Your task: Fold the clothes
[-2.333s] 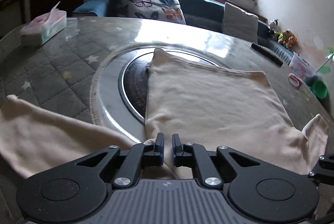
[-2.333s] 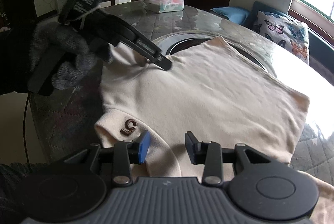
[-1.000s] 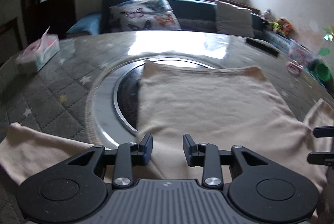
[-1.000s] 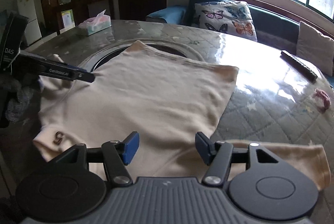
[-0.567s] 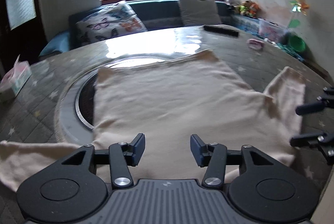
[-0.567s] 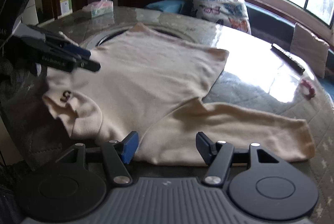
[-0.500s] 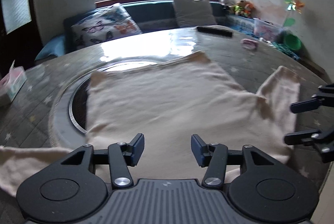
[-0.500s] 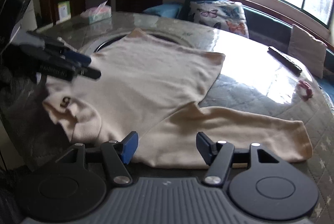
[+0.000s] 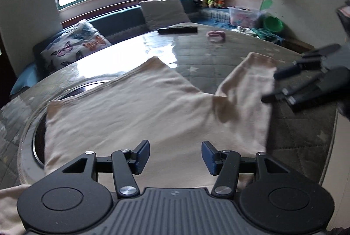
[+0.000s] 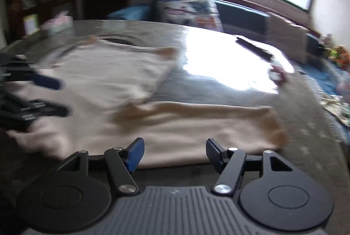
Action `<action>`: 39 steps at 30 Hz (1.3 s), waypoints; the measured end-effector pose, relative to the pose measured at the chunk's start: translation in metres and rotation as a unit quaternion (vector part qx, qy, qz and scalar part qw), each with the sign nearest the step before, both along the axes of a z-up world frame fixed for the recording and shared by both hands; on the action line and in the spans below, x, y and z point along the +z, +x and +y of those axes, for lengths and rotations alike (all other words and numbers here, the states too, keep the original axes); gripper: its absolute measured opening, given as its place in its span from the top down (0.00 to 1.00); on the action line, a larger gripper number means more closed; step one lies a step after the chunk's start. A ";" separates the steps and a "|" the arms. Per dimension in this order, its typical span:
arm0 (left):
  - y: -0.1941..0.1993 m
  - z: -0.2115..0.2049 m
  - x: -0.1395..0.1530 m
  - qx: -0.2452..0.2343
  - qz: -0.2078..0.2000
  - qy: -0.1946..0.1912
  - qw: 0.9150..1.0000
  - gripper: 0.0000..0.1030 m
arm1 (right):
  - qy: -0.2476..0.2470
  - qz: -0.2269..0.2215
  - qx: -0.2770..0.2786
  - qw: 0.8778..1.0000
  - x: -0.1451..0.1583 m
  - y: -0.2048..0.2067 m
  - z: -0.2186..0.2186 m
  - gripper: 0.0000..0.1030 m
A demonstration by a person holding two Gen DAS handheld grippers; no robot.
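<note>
Here we should bring the right gripper (image 10: 175, 153) squarely onto the near edge of the sleeve (image 10: 196, 125) lying just ahead of its parted, empty jaws, pinching both layers before folding it over the cream shirt (image 9: 122, 108). The left gripper (image 9: 175, 155), likewise released and holding nothing, hovers over the shirt's body, which spreads ahead of it on the table (image 9: 218, 60).

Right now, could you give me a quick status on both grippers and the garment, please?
Left gripper and right gripper: jaws open, nothing held. Cream sweater flat on table, sleeve spread out. Nothing in the way.
</note>
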State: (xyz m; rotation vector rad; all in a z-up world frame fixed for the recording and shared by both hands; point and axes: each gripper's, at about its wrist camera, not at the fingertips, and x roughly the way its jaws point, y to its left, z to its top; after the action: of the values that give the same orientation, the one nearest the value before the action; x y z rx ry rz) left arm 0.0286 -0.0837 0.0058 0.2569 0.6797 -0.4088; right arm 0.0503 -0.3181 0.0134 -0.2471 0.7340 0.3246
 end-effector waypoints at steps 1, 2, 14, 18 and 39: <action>-0.001 -0.002 -0.001 -0.003 0.001 0.002 1.000 0.45 | 0.000 -0.003 -0.017 1.000 -0.002 0.006 -0.007 0.38; -0.001 -0.004 -0.003 -0.006 0.002 0.004 1.000 0.45 | 0.004 -0.005 -0.033 0.999 -0.003 0.011 -0.015 0.38; -0.001 -0.011 -0.010 -0.018 0.008 0.013 1.000 0.44 | 0.049 -0.007 -0.177 0.983 -0.016 0.045 -0.084 0.48; 0.000 -0.012 -0.011 -0.018 0.011 0.015 1.000 0.44 | 0.094 0.004 -0.216 0.972 -0.022 0.055 -0.105 0.63; 0.006 -0.010 -0.001 -0.010 -0.003 0.006 1.000 0.43 | 0.135 -0.044 -0.256 0.956 -0.010 0.023 -0.120 0.94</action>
State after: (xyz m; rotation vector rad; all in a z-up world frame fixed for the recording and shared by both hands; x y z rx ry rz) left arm 0.0345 -0.0937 0.0051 0.2758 0.6747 -0.4229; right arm 0.0736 -0.4378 0.0038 0.1900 0.6305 -0.0826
